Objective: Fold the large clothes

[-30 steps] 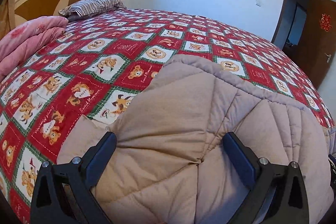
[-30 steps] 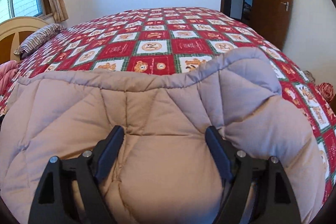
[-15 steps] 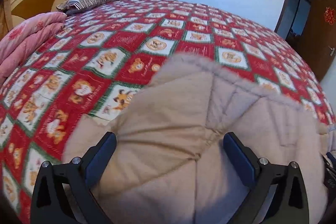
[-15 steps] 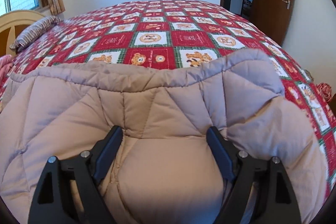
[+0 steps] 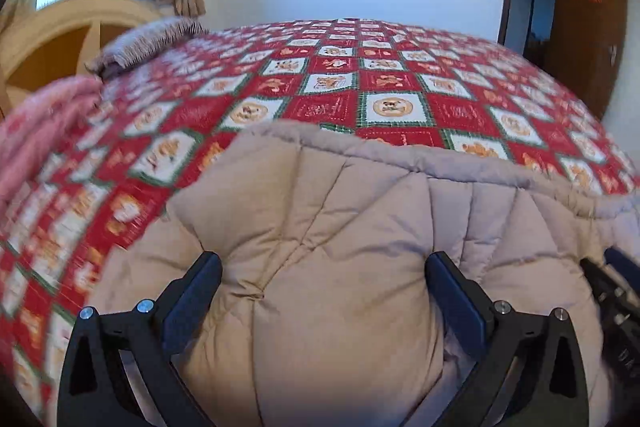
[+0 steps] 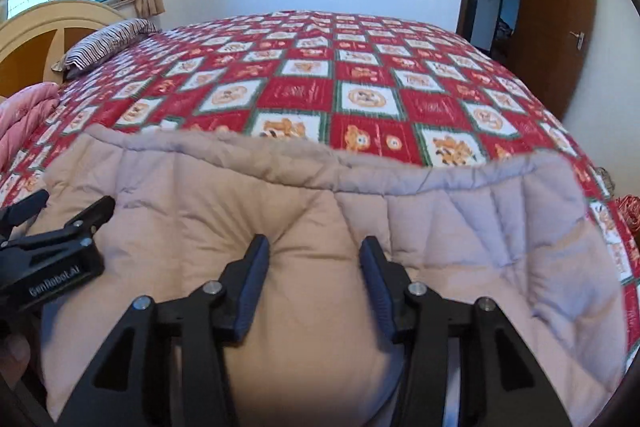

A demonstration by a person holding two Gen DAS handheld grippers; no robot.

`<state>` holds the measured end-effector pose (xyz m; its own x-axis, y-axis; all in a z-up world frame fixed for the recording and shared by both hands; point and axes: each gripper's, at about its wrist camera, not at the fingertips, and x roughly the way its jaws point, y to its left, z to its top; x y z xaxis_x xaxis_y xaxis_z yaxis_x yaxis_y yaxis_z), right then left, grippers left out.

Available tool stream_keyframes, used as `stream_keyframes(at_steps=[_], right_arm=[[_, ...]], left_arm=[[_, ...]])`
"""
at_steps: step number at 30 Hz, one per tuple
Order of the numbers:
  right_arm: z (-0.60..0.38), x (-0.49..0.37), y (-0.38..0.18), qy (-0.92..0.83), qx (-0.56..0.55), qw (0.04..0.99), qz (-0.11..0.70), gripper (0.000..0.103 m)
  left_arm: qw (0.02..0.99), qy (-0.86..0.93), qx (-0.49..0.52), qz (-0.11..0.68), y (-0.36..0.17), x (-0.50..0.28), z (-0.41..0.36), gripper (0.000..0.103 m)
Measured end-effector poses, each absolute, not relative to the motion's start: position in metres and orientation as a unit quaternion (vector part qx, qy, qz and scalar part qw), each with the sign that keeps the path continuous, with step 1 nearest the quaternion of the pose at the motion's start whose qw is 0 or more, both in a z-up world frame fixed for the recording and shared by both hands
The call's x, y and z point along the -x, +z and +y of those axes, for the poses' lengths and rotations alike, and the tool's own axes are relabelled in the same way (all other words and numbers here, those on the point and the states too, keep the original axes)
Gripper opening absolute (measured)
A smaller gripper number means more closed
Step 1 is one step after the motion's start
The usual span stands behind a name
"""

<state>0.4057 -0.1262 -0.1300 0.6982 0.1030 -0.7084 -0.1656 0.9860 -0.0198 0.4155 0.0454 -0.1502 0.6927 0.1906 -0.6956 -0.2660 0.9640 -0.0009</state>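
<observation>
A beige quilted padded coat (image 5: 352,219) lies on the red patterned bedspread (image 5: 384,75) and fills the lower half of both views (image 6: 280,195). My left gripper (image 5: 323,279) has its jaws wide apart with a thick bulge of the coat between them. My right gripper (image 6: 314,259) has its jaws closer together, pinching a fold of the coat. The left gripper also shows at the left edge of the right wrist view (image 6: 60,223). The coat's far hem runs across the middle of both views.
A striped pillow (image 6: 108,43) and a wooden headboard (image 6: 44,31) are at the far left. A folded pink quilt (image 5: 44,131) lies at the left bed edge. A brown door (image 6: 560,23) stands at the right by the white wall.
The right gripper's jaws have closed in on the coat fold. Both grippers have moved with the coat, and the left gripper has come into the right wrist view.
</observation>
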Motion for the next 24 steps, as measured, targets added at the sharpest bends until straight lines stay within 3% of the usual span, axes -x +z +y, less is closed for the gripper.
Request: stream_keyframes(at_steps=[24], right_arm=[[-0.118, -0.413, -0.156, 0.067, 0.068, 0.915, 0.392, 0.056]], left_arm=[[0.913, 0.150, 0.033, 0.377, -0.165, -0.418, 0.036, 0.102]])
